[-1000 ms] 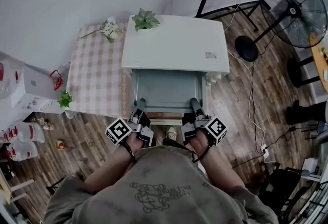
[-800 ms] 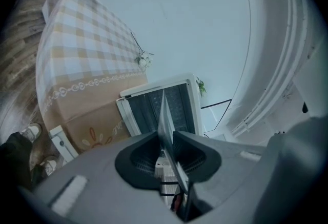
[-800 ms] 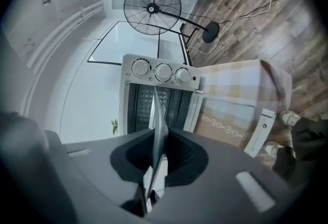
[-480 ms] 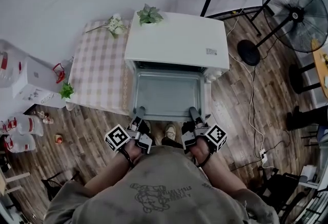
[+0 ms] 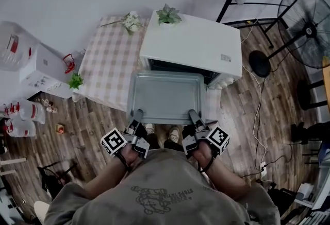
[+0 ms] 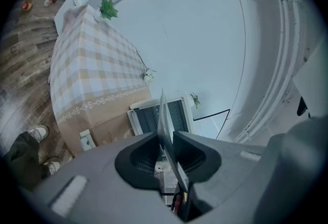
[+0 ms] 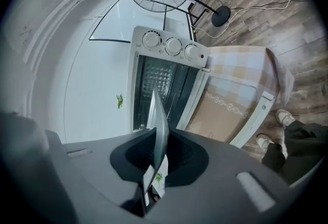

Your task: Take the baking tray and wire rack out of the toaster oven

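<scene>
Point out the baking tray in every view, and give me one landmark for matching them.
Head view: baking tray at centre, lying flat in front of the toaster oven.
Left gripper view: baking tray lower centre, edge-on, clamped between the jaws.
Right gripper view: baking tray lower centre, edge-on, clamped between the jaws.
Shared landmark: the white toaster oven, behind it in all three.

Ahead of both grippers, the baking tray (image 5: 166,96) covers the mouth of the toaster oven (image 5: 193,44) in the head view, hiding its inside, and the tray's near rim disappears under the left gripper (image 5: 136,115) and right gripper (image 5: 194,114). Each gripper view shows the tray only edge-on between the closed jaws. Beyond the right gripper, the grid (image 7: 155,77) in the oven could be rack or back wall; the fan (image 5: 309,23) far to its right is cut off.
</scene>
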A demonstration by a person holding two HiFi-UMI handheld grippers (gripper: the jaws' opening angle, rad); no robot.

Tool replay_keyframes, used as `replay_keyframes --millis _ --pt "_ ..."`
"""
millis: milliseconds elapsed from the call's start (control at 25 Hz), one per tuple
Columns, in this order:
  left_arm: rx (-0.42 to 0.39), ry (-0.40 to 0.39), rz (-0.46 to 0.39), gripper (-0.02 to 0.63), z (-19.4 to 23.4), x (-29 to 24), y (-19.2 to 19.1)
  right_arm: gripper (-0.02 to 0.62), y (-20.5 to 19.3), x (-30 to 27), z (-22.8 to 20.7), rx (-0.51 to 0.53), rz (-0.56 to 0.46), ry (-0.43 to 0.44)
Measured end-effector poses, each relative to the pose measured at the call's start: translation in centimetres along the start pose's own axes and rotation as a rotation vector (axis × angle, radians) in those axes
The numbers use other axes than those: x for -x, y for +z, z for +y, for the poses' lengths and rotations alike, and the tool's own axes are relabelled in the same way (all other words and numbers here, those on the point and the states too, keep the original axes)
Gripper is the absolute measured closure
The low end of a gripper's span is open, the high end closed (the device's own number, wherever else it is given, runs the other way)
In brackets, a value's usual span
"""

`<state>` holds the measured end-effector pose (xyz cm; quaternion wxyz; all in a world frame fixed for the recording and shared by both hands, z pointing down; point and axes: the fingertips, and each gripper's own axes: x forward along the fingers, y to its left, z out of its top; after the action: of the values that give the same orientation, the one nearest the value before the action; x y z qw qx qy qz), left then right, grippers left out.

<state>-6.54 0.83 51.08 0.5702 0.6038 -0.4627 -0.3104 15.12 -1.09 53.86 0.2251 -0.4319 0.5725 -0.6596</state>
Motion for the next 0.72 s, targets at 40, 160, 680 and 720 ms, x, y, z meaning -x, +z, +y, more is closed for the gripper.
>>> replay_keyframes --millis 40,160,680,720 --pt "0.009 -0.005 -0.018 0.523 -0.3 0.4 0.5 0.543 -0.6 -0.4 0.3 0.003 0.022 0.003" --pt "-0.015 0.015 -0.068 0.522 0.1 2.1 2.3 0.541 -2.6 -1.6 0.9 0.01 0.093 0.012" --pt "0.021 0.068 -0.346 0.526 1.1 11.2 9.4 0.532 -12.8 -7.2 2.3 0.06 0.419 -0.002" --pt "0.025 0.072 -0.367 0.526 1.2 11.7 9.9 0.532 -13.5 -7.7 2.5 0.065 0.435 -0.003"
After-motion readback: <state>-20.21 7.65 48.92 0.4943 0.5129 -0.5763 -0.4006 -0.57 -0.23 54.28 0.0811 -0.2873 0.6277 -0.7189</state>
